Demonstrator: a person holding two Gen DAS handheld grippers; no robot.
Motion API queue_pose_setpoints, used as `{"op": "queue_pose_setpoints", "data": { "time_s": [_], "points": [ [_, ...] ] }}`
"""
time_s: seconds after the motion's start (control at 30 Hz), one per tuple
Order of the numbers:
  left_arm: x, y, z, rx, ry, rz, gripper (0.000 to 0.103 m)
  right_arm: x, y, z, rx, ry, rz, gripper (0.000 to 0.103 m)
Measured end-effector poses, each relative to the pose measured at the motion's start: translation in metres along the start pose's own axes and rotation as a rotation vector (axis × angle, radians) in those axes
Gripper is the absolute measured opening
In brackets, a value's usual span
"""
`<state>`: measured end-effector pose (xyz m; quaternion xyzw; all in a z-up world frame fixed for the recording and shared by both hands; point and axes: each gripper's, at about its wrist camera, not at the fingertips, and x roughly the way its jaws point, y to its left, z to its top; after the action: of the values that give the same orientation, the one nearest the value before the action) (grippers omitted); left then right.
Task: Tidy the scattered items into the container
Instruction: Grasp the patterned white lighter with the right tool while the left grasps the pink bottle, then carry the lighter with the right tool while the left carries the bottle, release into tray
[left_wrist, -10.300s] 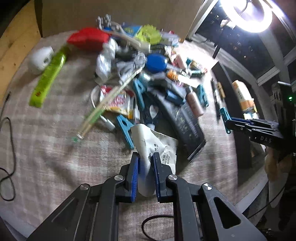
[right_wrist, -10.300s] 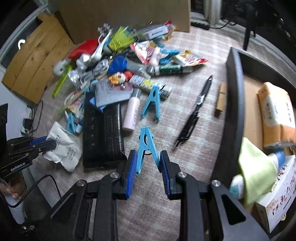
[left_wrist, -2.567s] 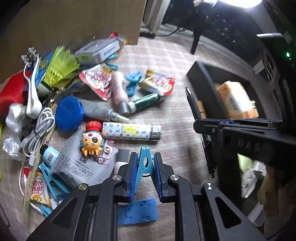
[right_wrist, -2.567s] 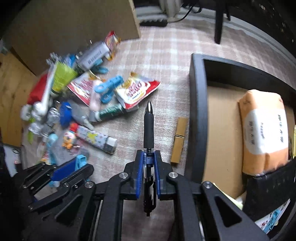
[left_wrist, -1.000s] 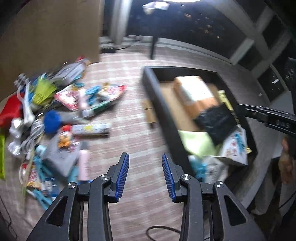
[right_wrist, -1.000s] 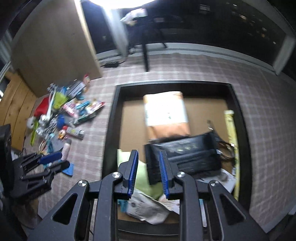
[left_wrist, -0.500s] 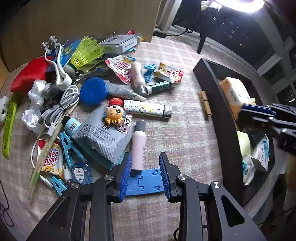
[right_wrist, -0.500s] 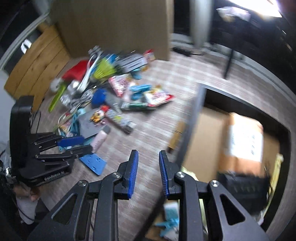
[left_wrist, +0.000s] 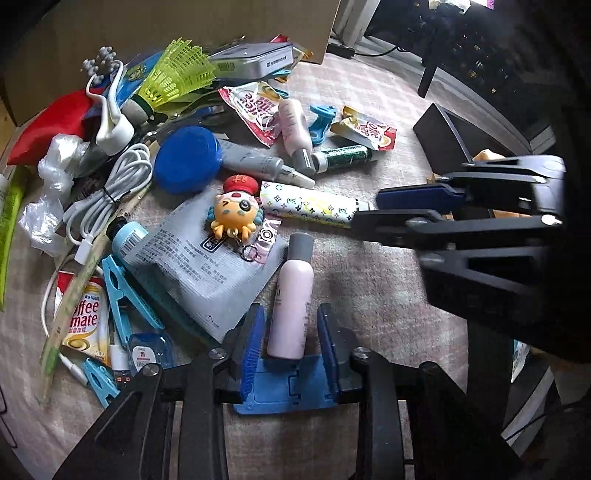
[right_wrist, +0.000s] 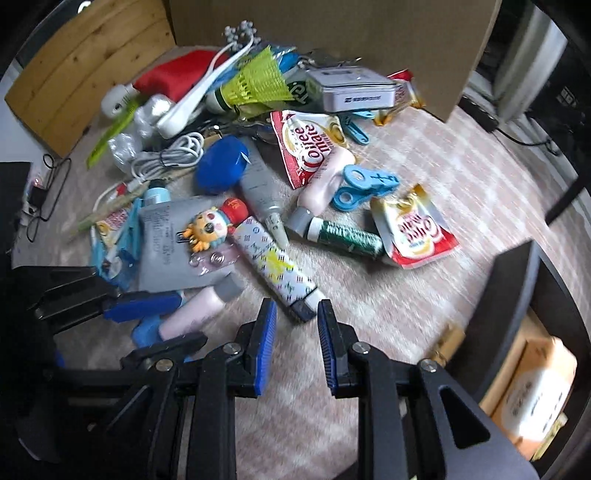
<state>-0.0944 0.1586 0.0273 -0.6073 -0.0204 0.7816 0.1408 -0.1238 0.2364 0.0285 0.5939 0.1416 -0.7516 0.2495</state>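
Left hand-held gripper: jaws wide, low over the worktop, straddling the base of a pink bottle without closing on it. Bottle lies flat, grey cap pointing away, base just over a blue flat piece that sits between the fingers.

Right hand-held gripper: jaws wide, holding nothing. Its fingertips flank the dark capped end of a white patterned tube, which lies diagonally on the worktop; contact cannot be told.

Remaining clutter is spread behind the two: cartoon keychain on a grey pouch, blue round lid, white cable, green tube, creamer sachets.

Container: black tray at right, near the tube's end, with an orange-wrapped pack inside.
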Motion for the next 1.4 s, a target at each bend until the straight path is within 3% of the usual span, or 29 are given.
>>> {"op": "queue_pose_setpoints", "data": {
  "time_s": [0.47,0.7,0.9,1.0,1.17,1.4],
  "points": [
    [0.005,0.001,0.003,-0.022,-0.006,-0.012,0.019,0.017,0.016,0.020,-0.146,0.002,0.008,0.034],
    [0.004,0.000,-0.002,-0.009,-0.021,-0.002,0.019,0.009,0.003,0.008,-0.073,0.016,0.023,0.026],
    [0.001,0.007,-0.006,-0.038,-0.018,-0.020,0.019,-0.008,-0.024,-0.031,0.089,-0.011,0.035,0.021],
    [-0.007,0.012,-0.010,-0.059,-0.017,-0.041,0.019,-0.025,-0.038,-0.050,0.170,-0.054,0.059,0.010],
    [-0.010,-0.002,-0.004,-0.022,-0.026,-0.019,0.019,-0.034,-0.058,-0.062,0.224,-0.045,0.043,0.010],
    [0.005,-0.009,-0.005,-0.005,-0.012,-0.002,0.019,-0.026,-0.047,-0.063,0.229,-0.030,0.048,0.016]
  ]
}}
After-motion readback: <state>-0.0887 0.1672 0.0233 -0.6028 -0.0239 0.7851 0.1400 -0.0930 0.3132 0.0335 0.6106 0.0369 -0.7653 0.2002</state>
